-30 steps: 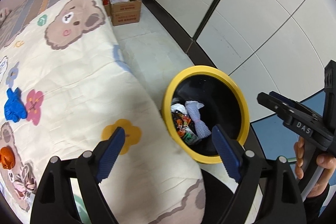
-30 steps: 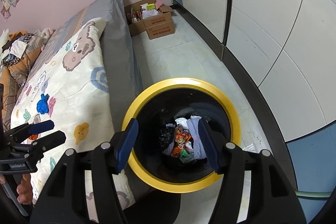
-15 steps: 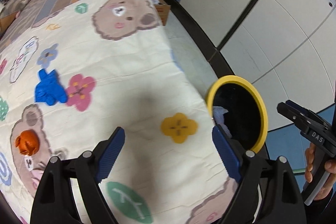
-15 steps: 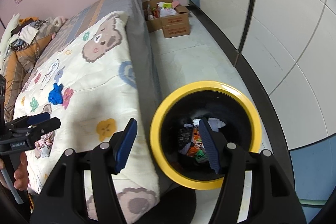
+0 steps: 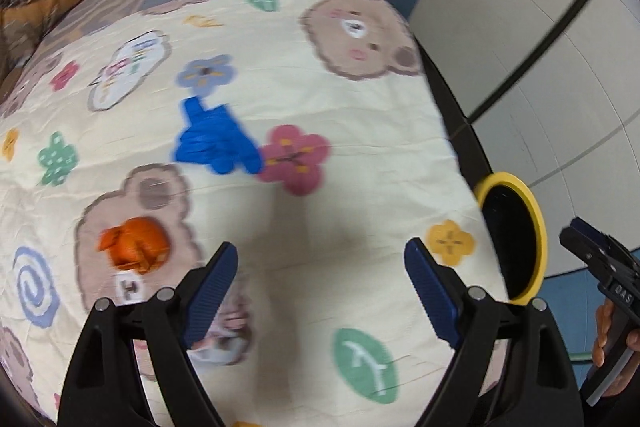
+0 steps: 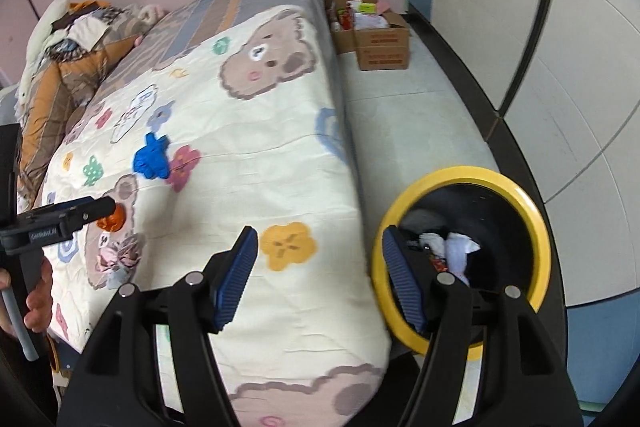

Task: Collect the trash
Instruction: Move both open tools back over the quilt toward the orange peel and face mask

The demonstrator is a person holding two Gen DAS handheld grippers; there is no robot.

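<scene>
Left gripper over bed, jaws wide, empty. Right gripper jaws just widened, empty. Blue scrap at 12 o'clock, orange scrap at 9. Bin at 3, beside bed.

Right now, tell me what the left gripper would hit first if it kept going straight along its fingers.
Most likely the bare bedspread: the left gripper, open and empty, points down at plain cloth. The orange crumpled piece lies off to its left and the blue glove farther ahead, neither squarely in line, though blur leaves depth uncertain.
</scene>
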